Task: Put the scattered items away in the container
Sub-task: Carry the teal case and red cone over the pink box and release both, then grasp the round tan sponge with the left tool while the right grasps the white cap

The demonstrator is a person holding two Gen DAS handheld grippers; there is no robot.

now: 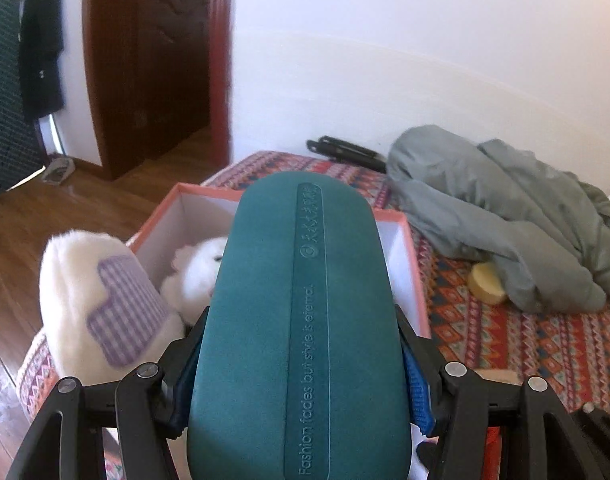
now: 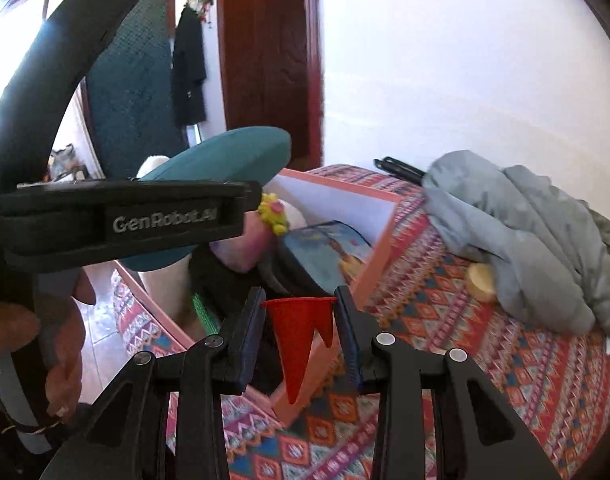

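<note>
Your left claw [image 1: 301, 364] is clamped on the teal case [image 1: 297, 320], poised above the pink box [image 1: 405, 240]; lower it in beside the plush toy [image 1: 201, 272]. Your right claw [image 2: 299, 344] pinches a red cone [image 2: 299, 336] at the box's [image 2: 379, 248] corner, on the bed [image 2: 465, 340]; drop it in next.

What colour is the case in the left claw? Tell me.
Teal green case, clearest in the left wrist view.

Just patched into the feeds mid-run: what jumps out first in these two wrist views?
The teal glasses case fills the left wrist view, clamped in the left gripper above the pink box, where a white plush toy lies. In the right view, the right gripper pinches a small red cone at the box's near corner. A grey jacket lies heaped on the patterned bedspread.
</note>
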